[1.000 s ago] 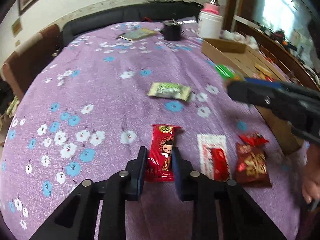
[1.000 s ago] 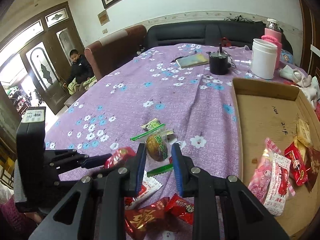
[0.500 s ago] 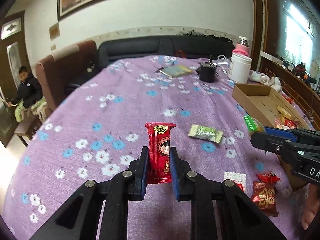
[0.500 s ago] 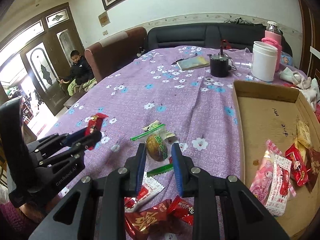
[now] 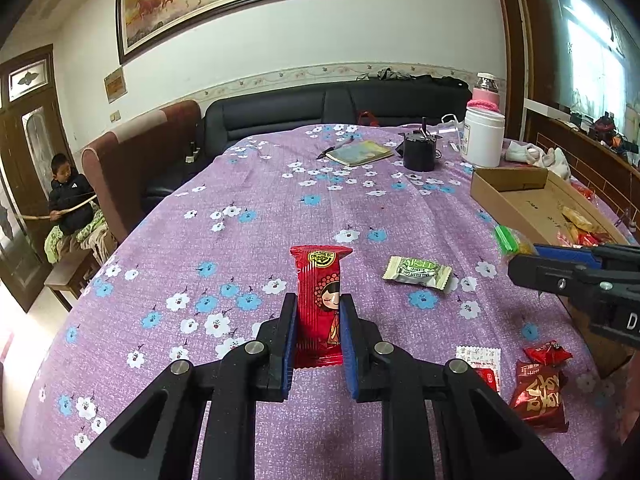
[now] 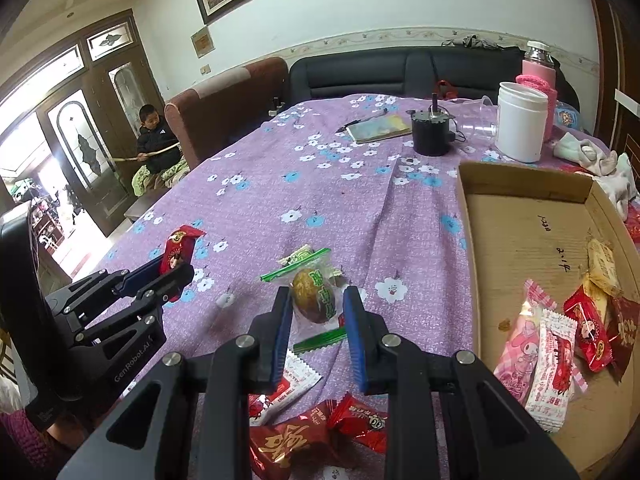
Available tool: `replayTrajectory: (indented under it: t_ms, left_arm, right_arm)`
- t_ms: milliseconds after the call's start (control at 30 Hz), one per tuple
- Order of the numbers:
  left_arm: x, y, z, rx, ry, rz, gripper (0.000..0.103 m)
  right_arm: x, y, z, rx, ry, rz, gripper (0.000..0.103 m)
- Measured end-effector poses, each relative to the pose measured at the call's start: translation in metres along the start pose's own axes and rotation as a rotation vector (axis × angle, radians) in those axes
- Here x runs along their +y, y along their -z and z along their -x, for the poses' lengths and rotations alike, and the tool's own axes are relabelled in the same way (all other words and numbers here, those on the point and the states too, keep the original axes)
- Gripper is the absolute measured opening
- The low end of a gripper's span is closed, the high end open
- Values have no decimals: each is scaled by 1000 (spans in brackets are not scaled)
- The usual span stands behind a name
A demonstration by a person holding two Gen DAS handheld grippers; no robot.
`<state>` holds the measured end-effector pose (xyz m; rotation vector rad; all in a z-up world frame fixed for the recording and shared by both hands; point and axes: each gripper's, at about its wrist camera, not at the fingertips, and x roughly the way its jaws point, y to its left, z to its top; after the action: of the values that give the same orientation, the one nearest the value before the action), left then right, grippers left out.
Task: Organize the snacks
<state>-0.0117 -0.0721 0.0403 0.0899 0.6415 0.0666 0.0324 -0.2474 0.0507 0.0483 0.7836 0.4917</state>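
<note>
My left gripper is shut on a red snack packet with a cartoon girl and holds it upright above the purple floral tablecloth; it also shows at the left of the right wrist view. My right gripper is shut on a clear packet with green ends and a brown egg-shaped snack. The cardboard box lies to the right, with several snacks inside at its near end.
A green-white packet, a white-red packet and red packets lie on the cloth. A black cylinder, white jar, notebook and pink flask stand at the far end. A child sits at left.
My left gripper lifted the red packet off the cloth and tilted up toward level. My right gripper, holding its packet, barely moved.
</note>
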Motion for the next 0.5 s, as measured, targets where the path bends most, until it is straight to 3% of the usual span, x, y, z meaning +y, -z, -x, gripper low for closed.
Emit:
replayTrajectory:
  t_ms: [500]
  left_arm:
    - [-7,2,3,-14,-30,-31,20]
  right_arm:
    - [-12,-3,9,-24,9,-49,25]
